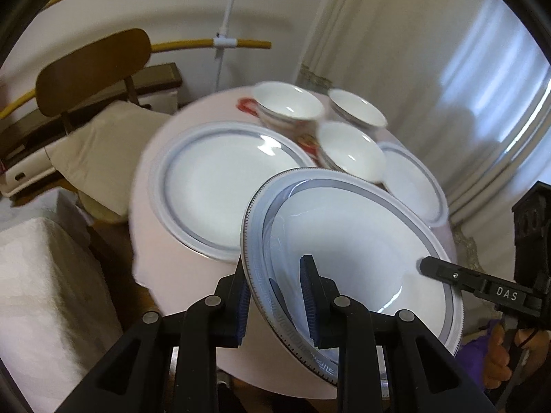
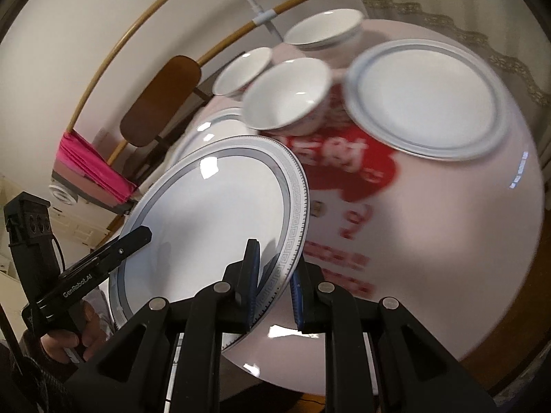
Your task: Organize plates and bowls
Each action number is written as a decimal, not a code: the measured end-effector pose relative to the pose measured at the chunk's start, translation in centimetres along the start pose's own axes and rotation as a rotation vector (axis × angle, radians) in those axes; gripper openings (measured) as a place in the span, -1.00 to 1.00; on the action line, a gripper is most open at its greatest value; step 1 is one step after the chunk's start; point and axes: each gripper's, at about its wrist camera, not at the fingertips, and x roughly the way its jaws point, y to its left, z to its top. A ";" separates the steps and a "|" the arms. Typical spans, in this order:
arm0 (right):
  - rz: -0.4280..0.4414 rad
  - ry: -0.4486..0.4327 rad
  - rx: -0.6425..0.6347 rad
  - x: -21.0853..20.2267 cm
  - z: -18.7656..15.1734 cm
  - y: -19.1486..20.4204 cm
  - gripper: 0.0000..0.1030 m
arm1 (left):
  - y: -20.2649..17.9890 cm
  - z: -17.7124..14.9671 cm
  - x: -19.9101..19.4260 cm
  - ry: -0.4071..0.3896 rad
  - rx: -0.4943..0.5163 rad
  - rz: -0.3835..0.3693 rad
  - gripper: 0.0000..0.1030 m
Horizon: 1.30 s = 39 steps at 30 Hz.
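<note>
A large white plate (image 1: 344, 227) with a grey key-pattern rim hangs tilted above the round table (image 1: 151, 241). My left gripper (image 1: 275, 275) is shut on its near left rim. In the right wrist view the same plate (image 2: 206, 213) has my right gripper (image 2: 275, 265) shut on its right rim. Each view shows the other gripper's finger lying on the plate's far side. On the table lie a second large plate (image 1: 224, 186), a smaller plate (image 1: 413, 186) (image 2: 427, 99) and three white bowls (image 1: 289, 103) (image 1: 358, 106) (image 1: 347, 151).
The table cover (image 2: 447, 241) carries red print. A wooden chair (image 1: 93, 69) with a cushion stands behind the table's left side. A white cloth-covered surface (image 1: 41, 292) sits low on the left. Curtains (image 1: 413, 34) hang at the right, and pink fabric (image 2: 93, 165) lies behind.
</note>
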 end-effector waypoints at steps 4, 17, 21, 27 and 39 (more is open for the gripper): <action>0.010 -0.005 0.006 2.5 1.1 2.2 -0.68 | 3.0 1.3 -0.3 -0.011 0.002 0.029 -0.56; -0.071 0.005 0.053 8.9 3.6 5.4 -0.67 | 8.6 6.0 5.0 0.012 0.007 0.047 -0.56; -0.111 0.015 0.079 9.9 3.9 5.5 -0.67 | 8.6 7.0 7.2 0.036 0.010 0.044 -0.56; -0.152 0.016 0.110 10.6 4.1 5.5 -0.67 | 8.7 8.0 9.8 0.055 0.020 0.042 -0.56; -0.313 0.025 0.090 12.3 4.9 7.3 -0.50 | 8.9 7.8 11.2 0.055 0.027 0.046 -0.58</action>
